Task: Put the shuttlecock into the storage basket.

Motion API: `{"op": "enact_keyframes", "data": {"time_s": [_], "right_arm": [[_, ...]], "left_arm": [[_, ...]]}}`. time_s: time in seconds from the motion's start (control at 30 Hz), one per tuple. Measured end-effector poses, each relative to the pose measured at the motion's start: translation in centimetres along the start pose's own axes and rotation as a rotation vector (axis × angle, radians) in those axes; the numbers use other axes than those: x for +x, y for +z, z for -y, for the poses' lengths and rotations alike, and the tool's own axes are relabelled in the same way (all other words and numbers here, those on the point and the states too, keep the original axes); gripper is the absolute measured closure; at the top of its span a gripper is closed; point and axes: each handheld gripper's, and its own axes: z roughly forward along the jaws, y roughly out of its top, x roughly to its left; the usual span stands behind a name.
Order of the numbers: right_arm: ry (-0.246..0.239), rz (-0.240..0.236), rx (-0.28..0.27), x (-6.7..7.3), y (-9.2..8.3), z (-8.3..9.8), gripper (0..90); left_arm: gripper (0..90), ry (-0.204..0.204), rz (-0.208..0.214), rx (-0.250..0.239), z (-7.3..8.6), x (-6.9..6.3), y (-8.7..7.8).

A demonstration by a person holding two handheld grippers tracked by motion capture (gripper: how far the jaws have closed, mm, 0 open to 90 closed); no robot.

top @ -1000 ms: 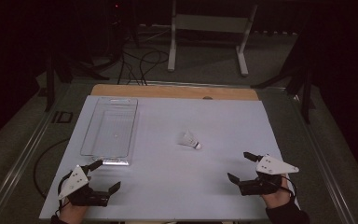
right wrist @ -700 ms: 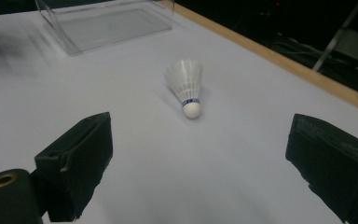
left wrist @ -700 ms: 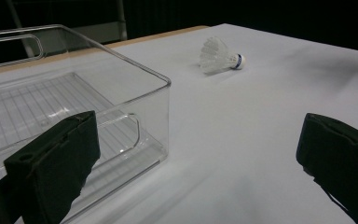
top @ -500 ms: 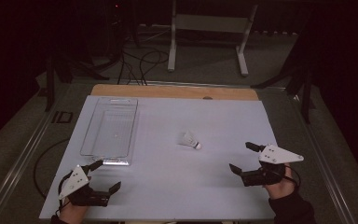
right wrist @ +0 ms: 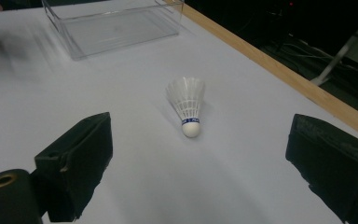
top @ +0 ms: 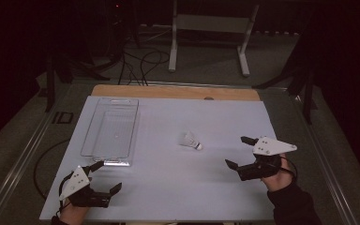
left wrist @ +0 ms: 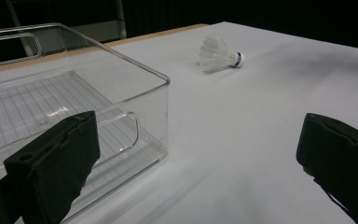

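A white shuttlecock [top: 189,140] lies on its side near the middle of the white table, its cork tip pointing toward the right gripper. The right gripper [top: 241,151] hovers open a short way right of it; in the right gripper view the shuttlecock [right wrist: 187,104] lies ahead between the spread jaws, apart from both. A clear plastic bin [top: 111,131] stands empty at the left. The left gripper [top: 107,175] rests open at the front left, just in front of the bin; its view shows the bin's near corner [left wrist: 135,116] and the shuttlecock [left wrist: 219,54] farther off.
The white table top [top: 168,183] has a wooden strip [top: 178,92] along its far edge. Behind the table stand a metal stand [top: 211,28] and loose cables [top: 140,61] on a dark floor.
The right gripper has moved up and slightly right, then swung toward the shuttlecock. The left gripper has stayed put.
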Motion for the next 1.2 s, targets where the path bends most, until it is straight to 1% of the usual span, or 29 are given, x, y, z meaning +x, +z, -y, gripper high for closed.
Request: {"op": "enact_keyframes", "data": {"time_s": [0.07,0.1,0.17,0.3,0.47,0.5,0.53,0.7,0.83,1.0,1.03,1.1,1.13,1.17,1.2], "right_arm": [[-0.006,-0.002,0.006,0.0,0.2,-0.4,7.3],[-0.017,-0.004,0.007,0.0,0.4,-0.7,7.3],[-0.015,-0.010,0.008,0.0,0.5,-0.8,7.3],[-0.027,-0.025,0.014,-0.1,1.0,-1.6,7.3],[-0.031,-0.022,0.010,-0.4,1.3,-2.1,7.3],[-0.034,-0.034,0.012,-0.5,1.5,-2.4,7.3],[-0.034,-0.034,0.012,-0.5,1.5,-2.4,7.3],[-0.058,-0.047,0.025,-0.6,2.1,-3.3,7.3],[-0.062,-0.064,0.042,-0.7,2.7,-3.6,7.3],[-0.069,-0.074,0.053,-0.8,3.4,-3.8,7.3],[-0.067,-0.085,0.057,-0.8,3.5,-3.9,7.3],[-0.070,-0.089,0.068,-0.9,3.9,-3.9,7.3],[-0.066,-0.104,0.070,-0.9,4.2,-4.0,7.3],[-0.073,-0.110,0.078,-0.9,4.5,-4.0,7.3],[-0.073,-0.110,0.078,-0.9,4.5,-4.0,7.3]], "left_arm": [[0.3,0.002,-0.002,0.001,0.0,0.0,0.0],[0.3,0.000,-0.001,0.001,0.0,0.0,0.0],[0.3,0.001,-0.001,0.002,0.0,0.0,0.0],[0.3,0.000,0.001,0.002,0.0,0.0,0.0],[0.3,-0.001,0.001,0.001,0.0,0.0,0.0],[0.3,-0.002,0.002,0.000,0.0,0.0,0.1],[0.3,-0.004,0.003,0.000,0.0,0.0,0.1],[0.3,0.001,0.002,0.001,0.0,0.0,0.1],[0.3,0.001,0.003,0.002,0.0,0.0,0.1],[0.3,0.002,0.005,0.002,0.0,0.0,0.1],[0.3,0.003,0.004,0.003,0.0,0.0,0.1],[0.3,0.003,0.005,0.003,0.0,0.0,0.1],[0.3,0.004,0.004,0.004,0.0,0.0,0.1],[0.3,0.005,0.004,0.005,0.0,0.0,0.1],[0.3,0.005,0.005,0.005,0.0,0.0,0.1]]}}
